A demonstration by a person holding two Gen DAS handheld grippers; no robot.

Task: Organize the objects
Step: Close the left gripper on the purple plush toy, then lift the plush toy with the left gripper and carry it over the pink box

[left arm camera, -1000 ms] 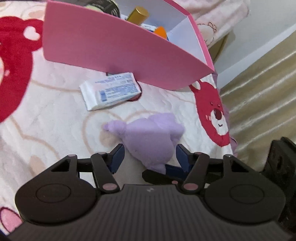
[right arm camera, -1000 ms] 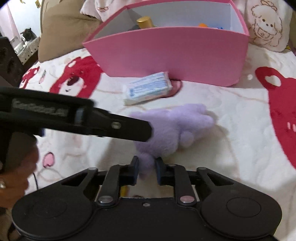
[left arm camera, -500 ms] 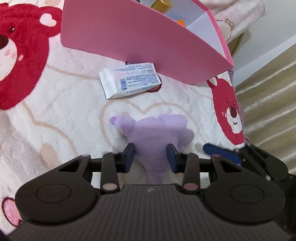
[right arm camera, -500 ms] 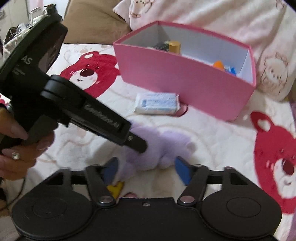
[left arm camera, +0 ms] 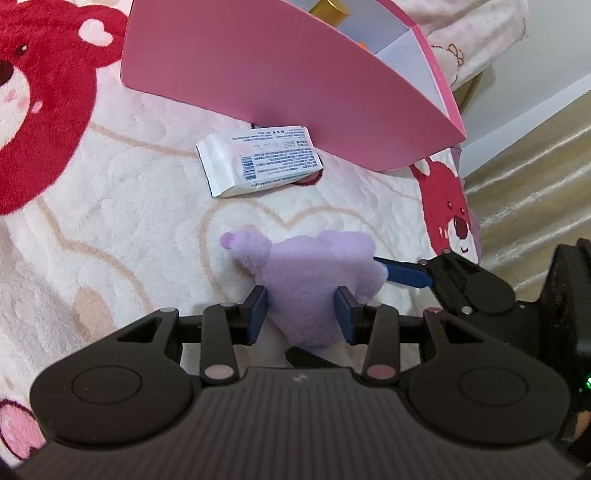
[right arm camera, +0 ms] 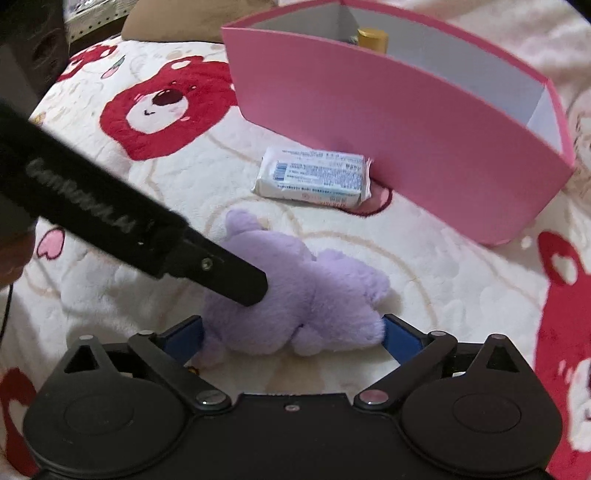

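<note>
A purple plush toy (left arm camera: pixel 314 273) lies on the bear-print blanket; it also shows in the right wrist view (right arm camera: pixel 306 295). My left gripper (left arm camera: pixel 301 314) is shut on the plush, its blue pads pressing both sides. My right gripper (right arm camera: pixel 291 334) is open, its jaws wide on either side of the plush without squeezing it. A white tissue pack (left arm camera: pixel 258 166) lies beyond the plush, against the pink box (left arm camera: pixel 288 81); both also show in the right wrist view, the pack (right arm camera: pixel 314 179) and the box (right arm camera: pixel 406 122).
The pink box holds a gold-capped bottle (right arm camera: pixel 373 37) and other items, mostly hidden. The blanket's right edge drops beside a beige curtain (left arm camera: pixel 535 166). A brown cushion (right arm camera: pixel 184 14) lies behind the box.
My left gripper closed onto the purple plush. My right gripper let go of the plush, opened wide and drew back a little.
</note>
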